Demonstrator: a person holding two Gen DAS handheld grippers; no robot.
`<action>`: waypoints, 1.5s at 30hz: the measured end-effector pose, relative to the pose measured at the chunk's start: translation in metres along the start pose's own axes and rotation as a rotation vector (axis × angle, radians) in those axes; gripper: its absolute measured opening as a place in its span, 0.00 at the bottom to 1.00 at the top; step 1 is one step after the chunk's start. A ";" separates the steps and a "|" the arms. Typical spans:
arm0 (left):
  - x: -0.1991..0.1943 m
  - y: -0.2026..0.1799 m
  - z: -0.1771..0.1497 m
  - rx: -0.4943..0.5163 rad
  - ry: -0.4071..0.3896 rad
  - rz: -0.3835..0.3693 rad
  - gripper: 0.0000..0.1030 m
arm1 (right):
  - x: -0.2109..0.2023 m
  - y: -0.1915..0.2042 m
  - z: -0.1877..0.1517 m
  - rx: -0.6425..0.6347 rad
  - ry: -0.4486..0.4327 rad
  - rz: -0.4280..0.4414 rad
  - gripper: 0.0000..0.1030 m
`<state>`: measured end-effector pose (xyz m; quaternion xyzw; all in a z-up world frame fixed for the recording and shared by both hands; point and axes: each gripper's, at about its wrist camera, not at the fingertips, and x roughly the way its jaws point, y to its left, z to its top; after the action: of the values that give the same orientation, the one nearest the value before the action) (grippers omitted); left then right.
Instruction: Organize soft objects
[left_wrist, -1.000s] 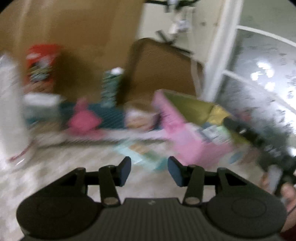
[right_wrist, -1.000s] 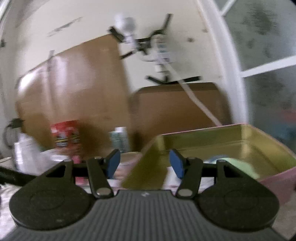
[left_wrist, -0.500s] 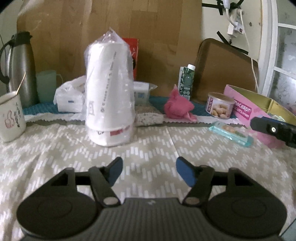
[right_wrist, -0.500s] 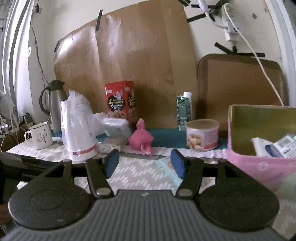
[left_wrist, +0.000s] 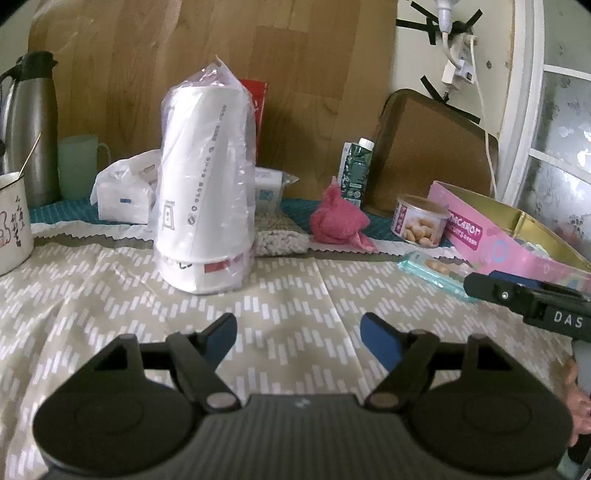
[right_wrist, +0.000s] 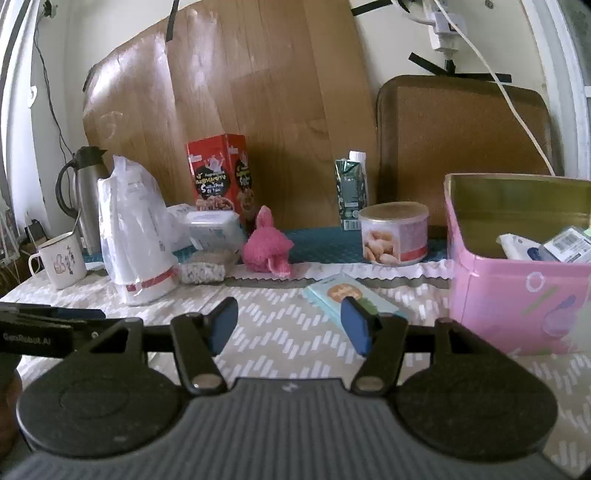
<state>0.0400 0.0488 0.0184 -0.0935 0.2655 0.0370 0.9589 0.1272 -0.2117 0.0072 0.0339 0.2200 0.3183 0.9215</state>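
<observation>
A pink plush toy lies at the back of the table, also in the right wrist view. A pink box with a gold inside stands at the right; in the right wrist view it holds several packets. A light blue flat packet lies in front of it. My left gripper is open and empty above the patterned cloth. My right gripper is open and empty, well short of the plush toy. A bagged stack of white paper cups stands left of centre.
A tissue pack, a thermos, a mug, a red snack box, a green carton and a nut can line the back. A small bead-filled bag lies beside the cups.
Both views have swung left from the pink box to the table's middle and steadied. Both grippers have stayed open, the left one a little wider.
</observation>
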 end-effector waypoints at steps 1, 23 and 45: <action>0.000 0.000 0.000 -0.003 0.000 0.001 0.74 | 0.000 0.000 0.000 0.002 0.001 0.001 0.62; 0.002 0.004 0.001 -0.029 0.010 -0.010 0.74 | 0.001 -0.004 0.000 0.038 0.010 0.008 0.62; 0.002 0.004 0.000 -0.030 0.010 -0.013 0.74 | 0.001 -0.004 -0.001 0.042 0.015 0.007 0.62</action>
<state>0.0412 0.0531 0.0169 -0.1097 0.2691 0.0341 0.9562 0.1300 -0.2139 0.0049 0.0516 0.2334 0.3173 0.9177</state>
